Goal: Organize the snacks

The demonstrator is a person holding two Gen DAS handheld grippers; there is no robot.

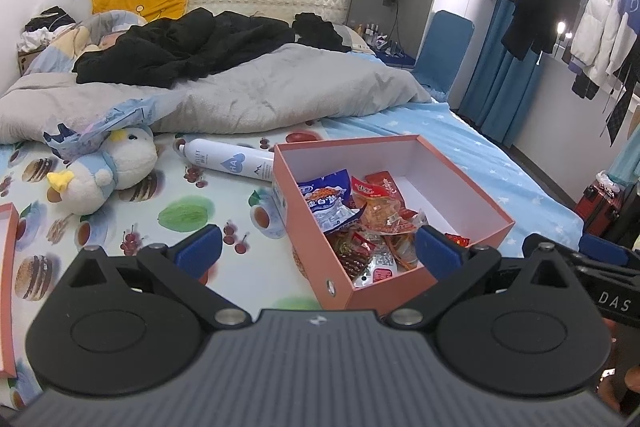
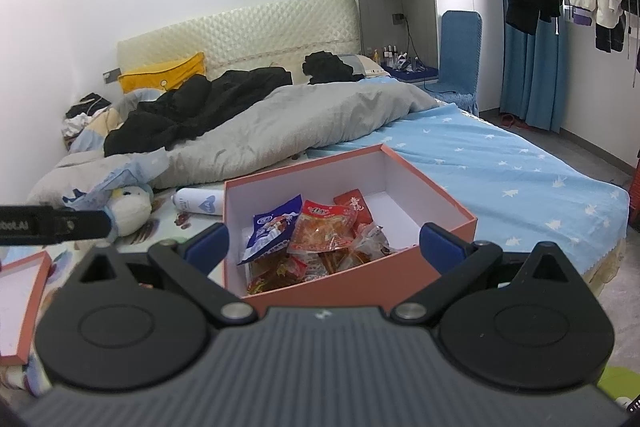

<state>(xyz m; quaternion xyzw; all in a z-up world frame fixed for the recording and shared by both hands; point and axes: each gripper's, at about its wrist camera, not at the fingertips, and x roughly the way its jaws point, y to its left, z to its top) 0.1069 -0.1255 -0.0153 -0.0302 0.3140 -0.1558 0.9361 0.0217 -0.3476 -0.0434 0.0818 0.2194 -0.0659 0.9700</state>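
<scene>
A pink open box (image 1: 340, 267) (image 2: 452, 223) with a white inside sits on the bed and holds several snack packets, among them a blue packet (image 1: 326, 201) (image 2: 272, 227) and an orange-red packet (image 1: 380, 211) (image 2: 324, 227). My left gripper (image 1: 318, 251) hovers open over the box's near left corner, nothing between its blue pads. Over the box's near wall my right gripper (image 2: 326, 247) is also open and empty. In the left wrist view the right gripper shows at the right edge; in the right wrist view the left gripper is a black bar at the left edge.
A white spray bottle (image 1: 228, 159) (image 2: 200, 201) and a plush penguin (image 1: 108, 167) (image 2: 130, 207) lie left of the box. The pink lid (image 1: 8, 287) (image 2: 24, 303) rests at the far left. A grey duvet (image 1: 240, 95) and black clothes cover the bed's far half.
</scene>
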